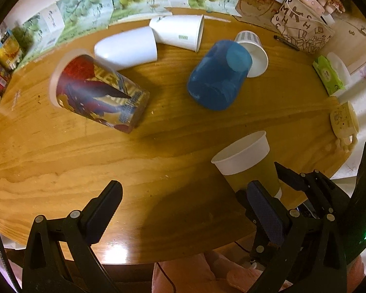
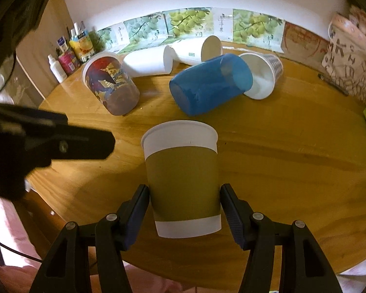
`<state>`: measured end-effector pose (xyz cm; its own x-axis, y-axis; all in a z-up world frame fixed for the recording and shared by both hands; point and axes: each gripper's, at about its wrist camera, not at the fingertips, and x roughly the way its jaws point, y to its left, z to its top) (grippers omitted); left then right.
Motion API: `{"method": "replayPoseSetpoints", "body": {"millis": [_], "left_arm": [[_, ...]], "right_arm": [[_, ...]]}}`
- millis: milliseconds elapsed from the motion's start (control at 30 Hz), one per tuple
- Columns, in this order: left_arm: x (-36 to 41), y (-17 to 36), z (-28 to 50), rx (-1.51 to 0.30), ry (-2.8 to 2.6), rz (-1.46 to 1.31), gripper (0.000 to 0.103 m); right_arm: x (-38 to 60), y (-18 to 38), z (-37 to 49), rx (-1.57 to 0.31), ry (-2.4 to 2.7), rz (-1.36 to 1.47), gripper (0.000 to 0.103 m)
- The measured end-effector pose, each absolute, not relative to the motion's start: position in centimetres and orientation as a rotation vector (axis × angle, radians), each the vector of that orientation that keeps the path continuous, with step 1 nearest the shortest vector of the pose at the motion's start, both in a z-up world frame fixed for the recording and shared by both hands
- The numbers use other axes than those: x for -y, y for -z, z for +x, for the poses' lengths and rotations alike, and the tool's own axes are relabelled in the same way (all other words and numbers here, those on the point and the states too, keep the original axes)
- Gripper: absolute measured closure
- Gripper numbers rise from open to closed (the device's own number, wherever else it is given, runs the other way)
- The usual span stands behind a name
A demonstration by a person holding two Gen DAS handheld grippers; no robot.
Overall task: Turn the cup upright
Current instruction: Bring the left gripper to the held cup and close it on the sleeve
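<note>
We are gripping the sleeved paper cup point(image 2: 181, 180) upright in the right tongs point(image 2: 184, 210) by its stiffer sleeve, near the blue cup point(image 2: 207, 85), thin-walled and light; left tongs point(image 1: 180, 210) gaping empty.

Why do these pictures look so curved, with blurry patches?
Left wrist view: the fisheye lens bows the table, a lamp glare sits near its front edge, and the printed cup is motion-blurred. Right wrist view: the other gripper looms dark and unfocused.
</note>
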<state>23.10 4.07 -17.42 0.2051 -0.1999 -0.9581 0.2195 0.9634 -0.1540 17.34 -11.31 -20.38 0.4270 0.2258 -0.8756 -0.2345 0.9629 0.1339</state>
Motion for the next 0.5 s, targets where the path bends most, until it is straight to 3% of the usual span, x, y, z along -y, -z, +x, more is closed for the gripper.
{"method": "replayPoseSetpoints", "body": {"millis": [500], "left_arm": [[-3.7,18.8,23.5,-1.432,0.352,-0.081,0.001]], "right_arm": [[12.1,21.4,17.3,-1.174,-0.318,0.127,0.036]]}}
